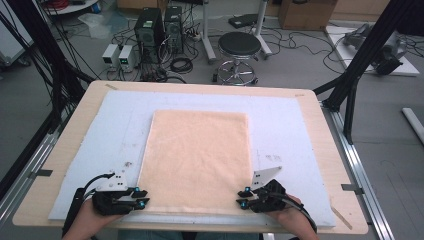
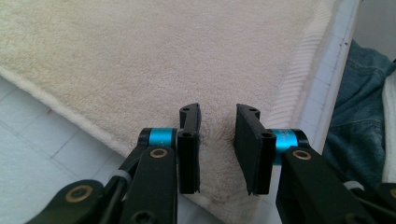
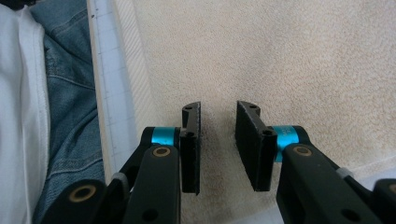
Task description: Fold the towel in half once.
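From my remote seat, the wooden surface (image 1: 320, 145) carries a pale blue mat (image 1: 285, 130), and on that mat the peach towel (image 1: 197, 160) lies flat, centred, with its near hem close to the person's edge. The towel's long axis runs away from the person, short hems near and far. My left gripper (image 1: 141, 198) sits at the near left corner and my right gripper (image 1: 243, 198) at the near right corner, each with jaws parted a little and terry cloth showing between them; I see no cloth pinched yet. To do this grab well, I judge both grippers should press down evenly, take the corners with the ribbed hem (image 2: 299, 88) inside the pads, and close together so the edge lifts straight, without a skewed fold.
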`<state>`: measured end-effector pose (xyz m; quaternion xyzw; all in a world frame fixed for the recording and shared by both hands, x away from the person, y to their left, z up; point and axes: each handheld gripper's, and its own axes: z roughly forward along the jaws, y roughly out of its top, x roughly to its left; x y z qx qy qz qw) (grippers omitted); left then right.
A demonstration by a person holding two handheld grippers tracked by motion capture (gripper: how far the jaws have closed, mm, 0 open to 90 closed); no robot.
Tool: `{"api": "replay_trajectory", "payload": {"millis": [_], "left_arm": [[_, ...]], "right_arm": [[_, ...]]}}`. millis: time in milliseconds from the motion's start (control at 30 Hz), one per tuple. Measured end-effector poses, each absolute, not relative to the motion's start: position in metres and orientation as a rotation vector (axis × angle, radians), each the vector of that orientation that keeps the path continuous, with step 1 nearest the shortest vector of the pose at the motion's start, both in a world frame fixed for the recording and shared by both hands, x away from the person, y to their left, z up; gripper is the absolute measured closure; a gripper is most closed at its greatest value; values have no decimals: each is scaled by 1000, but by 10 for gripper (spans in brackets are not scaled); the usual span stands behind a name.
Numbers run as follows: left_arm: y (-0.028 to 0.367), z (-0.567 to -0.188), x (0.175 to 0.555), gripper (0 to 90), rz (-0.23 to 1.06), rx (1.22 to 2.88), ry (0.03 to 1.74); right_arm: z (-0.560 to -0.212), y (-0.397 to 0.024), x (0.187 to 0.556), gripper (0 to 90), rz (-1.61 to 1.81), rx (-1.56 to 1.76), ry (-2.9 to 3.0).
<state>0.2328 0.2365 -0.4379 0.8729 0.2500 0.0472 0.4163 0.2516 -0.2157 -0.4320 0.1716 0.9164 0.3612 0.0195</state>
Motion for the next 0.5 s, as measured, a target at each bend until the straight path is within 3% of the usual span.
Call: {"api": "replay_trajectory", "payload": {"millis": [233,500], "left_arm": [[238,-429,241,620,153,2141,637],[244,-414,259,473,170,2032,664]], "right_arm": [[-423,-217,258,608,1179,576,2777],[-413,-219,282,416,1229,679,2688]]}}
